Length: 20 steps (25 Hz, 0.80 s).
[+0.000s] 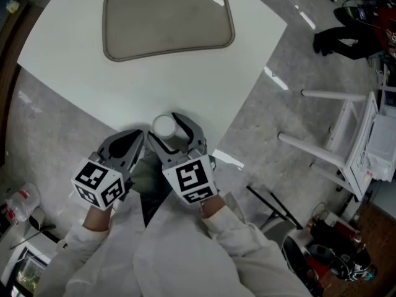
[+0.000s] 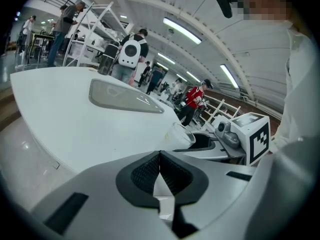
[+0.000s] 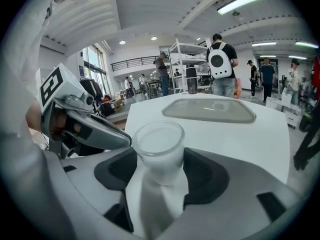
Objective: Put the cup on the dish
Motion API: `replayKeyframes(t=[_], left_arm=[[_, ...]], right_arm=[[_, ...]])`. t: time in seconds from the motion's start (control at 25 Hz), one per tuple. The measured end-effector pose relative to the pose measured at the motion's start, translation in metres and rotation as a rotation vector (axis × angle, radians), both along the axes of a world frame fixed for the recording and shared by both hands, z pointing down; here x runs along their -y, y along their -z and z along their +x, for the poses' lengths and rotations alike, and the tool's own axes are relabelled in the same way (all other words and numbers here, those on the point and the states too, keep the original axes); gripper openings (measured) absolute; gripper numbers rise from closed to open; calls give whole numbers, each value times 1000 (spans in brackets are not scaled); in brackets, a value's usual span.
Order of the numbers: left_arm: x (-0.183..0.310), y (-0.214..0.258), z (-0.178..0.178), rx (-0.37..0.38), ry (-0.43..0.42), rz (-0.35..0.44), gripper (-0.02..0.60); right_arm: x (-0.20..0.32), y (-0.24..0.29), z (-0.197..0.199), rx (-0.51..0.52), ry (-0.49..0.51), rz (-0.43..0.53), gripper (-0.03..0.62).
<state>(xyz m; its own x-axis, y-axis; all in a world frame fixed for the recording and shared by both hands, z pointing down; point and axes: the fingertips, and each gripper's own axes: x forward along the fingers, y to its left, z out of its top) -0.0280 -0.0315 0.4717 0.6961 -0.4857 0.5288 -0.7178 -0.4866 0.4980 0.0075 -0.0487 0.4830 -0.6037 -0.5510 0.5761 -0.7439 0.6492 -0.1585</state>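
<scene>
Right claw (image 1: 167, 129) is spread wide around the cup (image 1: 164, 126) at the tabletop's (image 1: 80, 73) near edge. Left claw (image 2: 160, 159) is closed, empty. The dish (image 1: 168, 20) lies toward the far edge.

The setting is a large open indoor work hall. Long ceiling lights (image 3: 240, 1) run at the top of the right gripper view; white shelving racks (image 3: 187, 66), a balcony railing (image 3: 135, 63) and standing people (image 3: 220, 66) occupy its centre. The floor (image 1: 278, 129) is polished grey.
</scene>
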Motion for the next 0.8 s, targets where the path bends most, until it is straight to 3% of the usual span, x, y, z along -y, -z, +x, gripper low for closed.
replayKeyframes(t=[0.48, 0.8], left_arm=[[3, -6, -1, -6, -2, -26, 9], [9, 2, 1, -15, -8, 0, 9]], right_arm=[[9, 1, -1, 3, 24, 9, 276], [9, -1, -4, -9, 59, -35, 275]])
